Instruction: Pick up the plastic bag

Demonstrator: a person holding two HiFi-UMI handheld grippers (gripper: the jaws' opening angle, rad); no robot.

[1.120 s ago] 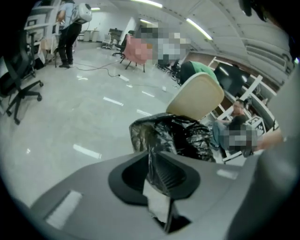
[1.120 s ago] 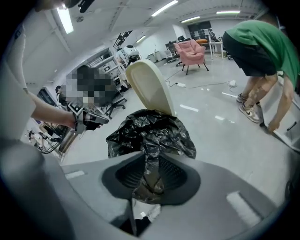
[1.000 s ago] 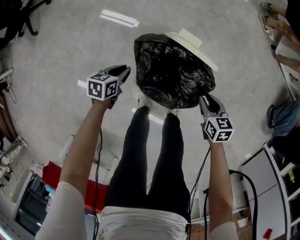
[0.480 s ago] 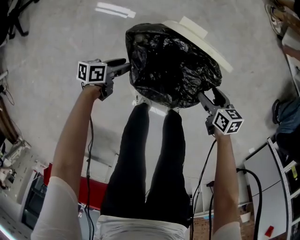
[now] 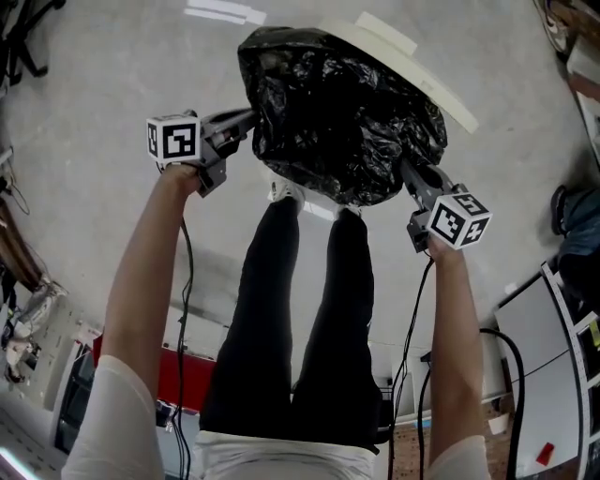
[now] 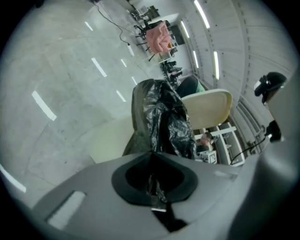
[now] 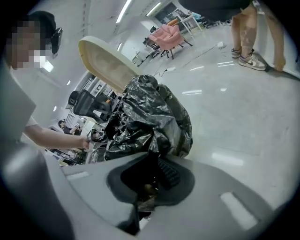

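Left gripper (image 5: 242, 122): fingers closed, pinching a fold of the crumpled black plastic bag (image 5: 342, 112).
Right gripper (image 5: 412, 173): fingers closed on the bag's opposite edge.
Bag position: suspended between both fingers, above the grey floor (image 5: 84, 75).

plastic bag (image 5: 342, 122): thin black plastic, shiny, very crinkly.
floor (image 5: 94, 84): grey, smooth, bit shiny.
left gripper (image 5: 249, 120), right gripper (image 5: 409, 174): grey hard plastic, dull.
round board (image 5: 427, 80): cream, smooth, dull.
trousers (image 5: 281, 319): black cloth, dull.

Open lab hall: concrete floor (image 5: 84, 84), strip lights (image 6: 202, 13)
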